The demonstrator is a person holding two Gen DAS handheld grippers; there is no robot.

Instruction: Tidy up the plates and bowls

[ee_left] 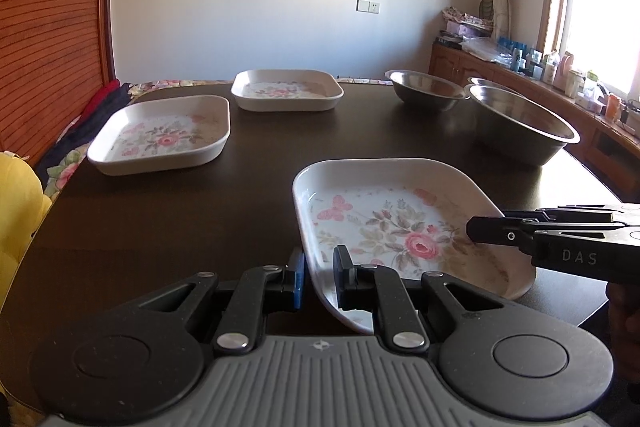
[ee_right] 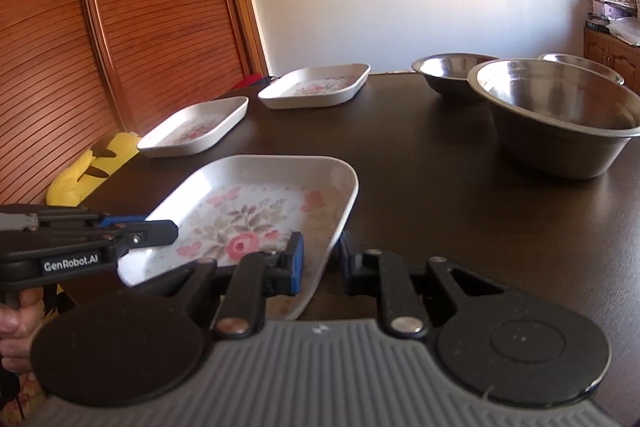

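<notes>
A square white floral plate (ee_left: 404, 223) lies near the front of the dark table; it also shows in the right wrist view (ee_right: 256, 215). My left gripper (ee_left: 320, 275) straddles its left rim, jaws close around the rim, and it shows from the side in the right wrist view (ee_right: 160, 229). My right gripper (ee_right: 320, 259) straddles the plate's right rim the same way. Two more floral plates (ee_left: 160, 135) (ee_left: 286, 89) lie at the far left. Three steel bowls stand at the right: a large one (ee_left: 520, 125), one behind it (ee_left: 426, 83), and a third (ee_left: 486, 81) mostly hidden.
The dark table (ee_left: 260, 163) ends close on the right, where a wooden sideboard (ee_left: 520, 75) with bottles runs under the window. A slatted wooden panel (ee_right: 100, 27) and a yellow cushion (ee_right: 88, 171) are at the left.
</notes>
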